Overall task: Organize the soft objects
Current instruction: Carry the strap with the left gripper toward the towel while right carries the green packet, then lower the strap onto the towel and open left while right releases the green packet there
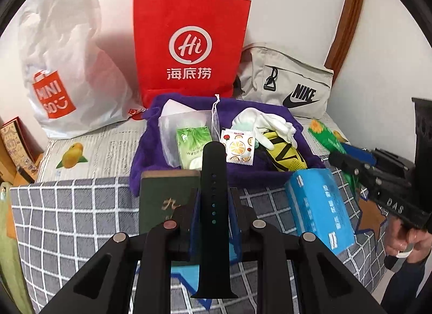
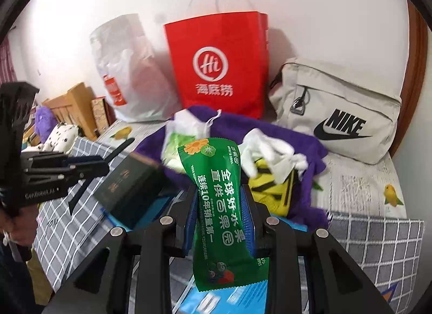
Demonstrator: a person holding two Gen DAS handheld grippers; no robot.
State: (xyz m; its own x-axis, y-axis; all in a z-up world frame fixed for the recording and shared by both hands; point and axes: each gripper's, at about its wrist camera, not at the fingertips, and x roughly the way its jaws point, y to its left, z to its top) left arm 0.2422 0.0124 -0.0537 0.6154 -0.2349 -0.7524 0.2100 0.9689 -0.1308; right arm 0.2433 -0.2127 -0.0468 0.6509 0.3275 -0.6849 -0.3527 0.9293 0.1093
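left jaws [image 1: 213, 203]: clamped on the black watch strap [image 1: 213, 179], the blue pads pressing its two edges.
strap axis: long axis runs straight out along my jaws, free tip pointing at the purple towel [image 1: 151, 135]; the other end hangs back below the jaws.
right jaws [image 2: 220, 211]: clamped on the green wipes packet [image 2: 216, 192], gripped across its narrow width.
packet axis: lengthwise along the jaws, top end aimed at the towel, tail drooping beneath.
target, as I judge it: the purple towel on the bed, already holding the white gloves [image 1: 270, 122], a tissue pack [image 1: 191, 144] and a fruit-print sachet [image 1: 239, 148].
key relation: the towel lies ahead of and below both jaws; neither hand looks clearly nearer.
obstacles: dark green box [image 1: 167, 195] and blue box [image 1: 318, 206] lie between me and the towel.
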